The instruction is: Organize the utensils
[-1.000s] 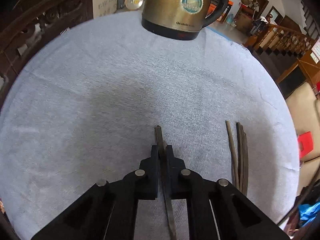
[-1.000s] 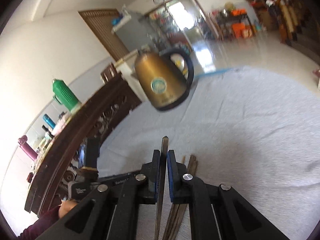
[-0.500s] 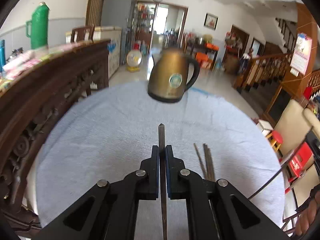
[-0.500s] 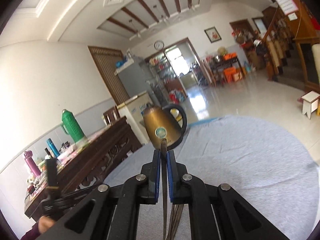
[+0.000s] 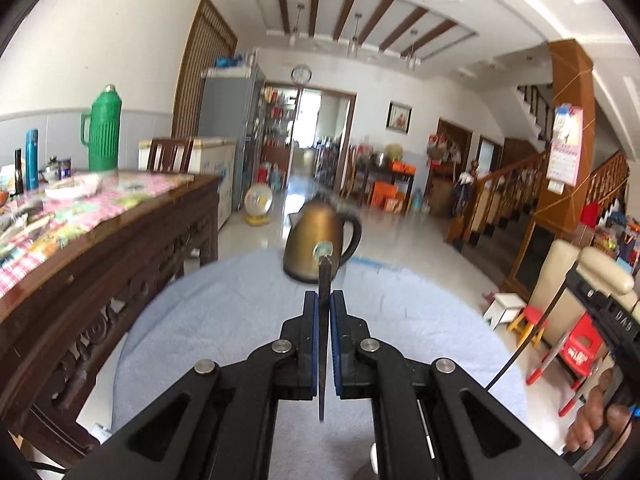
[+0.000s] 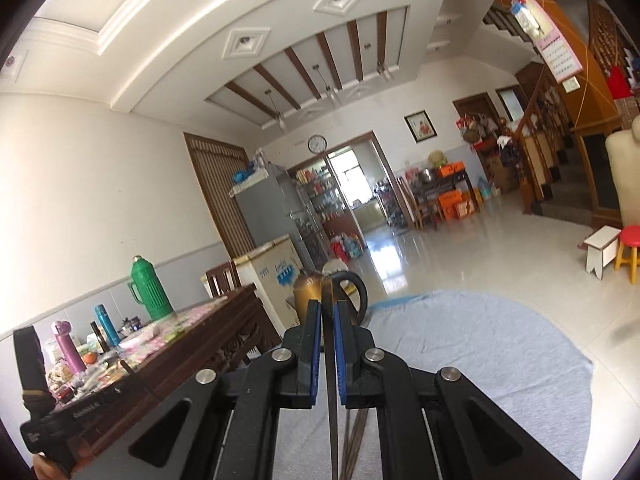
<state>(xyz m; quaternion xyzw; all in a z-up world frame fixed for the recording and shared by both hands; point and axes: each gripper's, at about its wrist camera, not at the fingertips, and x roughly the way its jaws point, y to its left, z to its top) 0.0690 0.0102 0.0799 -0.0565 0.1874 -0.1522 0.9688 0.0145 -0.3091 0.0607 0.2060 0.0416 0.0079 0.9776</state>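
Two chopsticks are up off the table, one clamped upright in the left gripper [image 5: 324, 304], one in the right gripper [image 6: 327, 312]. More chopsticks [image 6: 354, 436] lie at 6 o'clock below. Next, I'd guess: lower both alongside those.

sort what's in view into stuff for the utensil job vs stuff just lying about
For the job:
- chopstick in left claw
- chopstick in right claw
- loose chopsticks on the cloth

Lying about:
- kettle
- green thermos
- red stool
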